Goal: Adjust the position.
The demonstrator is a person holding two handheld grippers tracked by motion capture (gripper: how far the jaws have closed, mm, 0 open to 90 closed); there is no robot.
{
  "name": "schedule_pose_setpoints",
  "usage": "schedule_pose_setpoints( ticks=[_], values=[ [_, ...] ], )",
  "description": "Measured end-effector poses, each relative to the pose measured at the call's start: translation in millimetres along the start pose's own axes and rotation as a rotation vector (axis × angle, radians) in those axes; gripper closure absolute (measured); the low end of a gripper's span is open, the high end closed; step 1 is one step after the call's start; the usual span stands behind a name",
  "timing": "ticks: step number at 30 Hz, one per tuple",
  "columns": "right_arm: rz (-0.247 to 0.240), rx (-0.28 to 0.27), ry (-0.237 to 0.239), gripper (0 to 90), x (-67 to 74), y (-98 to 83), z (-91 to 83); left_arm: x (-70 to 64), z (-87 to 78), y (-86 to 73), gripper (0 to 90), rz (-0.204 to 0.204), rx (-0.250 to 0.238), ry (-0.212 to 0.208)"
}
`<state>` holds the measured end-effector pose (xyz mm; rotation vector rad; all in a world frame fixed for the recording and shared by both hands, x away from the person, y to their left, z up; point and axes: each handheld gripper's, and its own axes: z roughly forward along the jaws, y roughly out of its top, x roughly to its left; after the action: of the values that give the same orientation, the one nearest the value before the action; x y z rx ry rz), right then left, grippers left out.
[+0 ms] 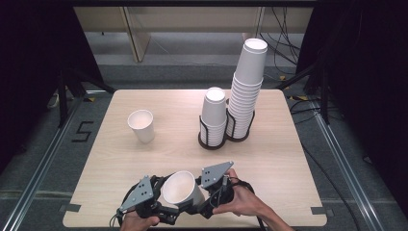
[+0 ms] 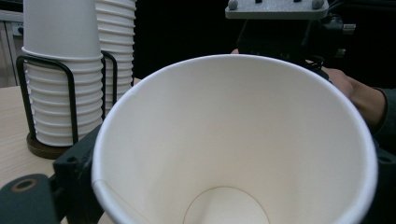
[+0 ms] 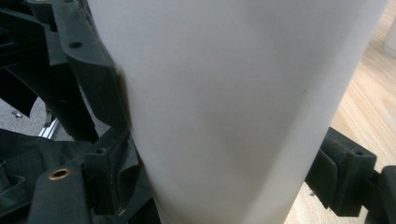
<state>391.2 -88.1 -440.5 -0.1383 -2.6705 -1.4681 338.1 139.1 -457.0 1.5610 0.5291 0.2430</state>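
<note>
White paper cup (image 1: pixel 181 189) sits tipped between both grippers at about 6 o'clock on the bench (image 1: pixel 269 159), right by the near edge, mouth facing up and away from the person. Left gripper (image 1: pixel 159 204) has its fingers partly closed around the lower part of the cup, and in the left gripper view you look straight down into it. Whether those pads actually press on the wall, can't tell. Right gripper (image 1: pixel 204 195) comes in from the 3 o'clock side of the cup; in the right gripper view the cup wall sits between its fingers, with one black pad (image 3: pixel 116 98) pressed against the paper, so it looks clamped on.

Another single cup (image 1: pixel 142 125) stands upright around 10 o'clock, well apart. Two stacks of upside-down cups in black wire holders sit at roughly 1 o'clock, the short stack (image 1: pixel 213 118) just beside the tall stack (image 1: pixel 245 91), holders touching
</note>
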Motion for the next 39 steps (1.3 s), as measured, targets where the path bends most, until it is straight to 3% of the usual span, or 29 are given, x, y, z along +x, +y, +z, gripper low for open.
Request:
schedule_pose_setpoints(
  ticks=[4,8,17,18,23,24,25,27,34,39],
  values=[
    [0.018,0.003,0.001,18.4,-1.2,-2.3,0.4,-1.4,0.0,0.3,12.2,0.016,0.0,0.01],
    [0.038,0.041,-0.02,15.7,-4.7,-7.9,-1.2,2.0,-4.7,4.2,13.9,0.019,-0.016,0.038],
    [0.084,0.066,-0.103,16.6,-15.5,-22.8,-19.1,13.4,-9.8,7.0,14.3,0.023,-0.005,0.145],
    [0.085,0.064,-0.117,16.9,-16.5,-24.3,-21.4,13.9,-12.2,7.5,14.3,0.024,0.027,0.181],
    [0.108,0.063,-0.186,18.7,-19.9,-30.2,-32.9,17.8,-14.2,7.2,14.2,0.06,0.067,0.251],
    [0.11,0.067,-0.195,18.7,-20.4,-31.2,-35.1,19.5,-12.9,6.4,14.2,0.072,0.053,0.259],
    [0.108,0.064,-0.22,18.7,-20.6,-32.6,-37.1,19.2,-14.5,7.4,14.2,0.075,0.08,0.283],
    [0.117,0.077,-0.241,18.3,-20.4,-34.8,-39.7,21.0,-15.0,7.2,14.2,0.084,0.088,0.305],
    [0.144,0.094,-0.273,18.9,-21.9,-42.3,-44.5,29.8,-18.7,5.2,14.3,0.077,0.107,0.385],
    [0.155,0.097,-0.279,19.0,-20.6,-47.3,-45.6,36.0,-20.5,4.1,14.3,0.066,0.093,0.411]
  ],
)
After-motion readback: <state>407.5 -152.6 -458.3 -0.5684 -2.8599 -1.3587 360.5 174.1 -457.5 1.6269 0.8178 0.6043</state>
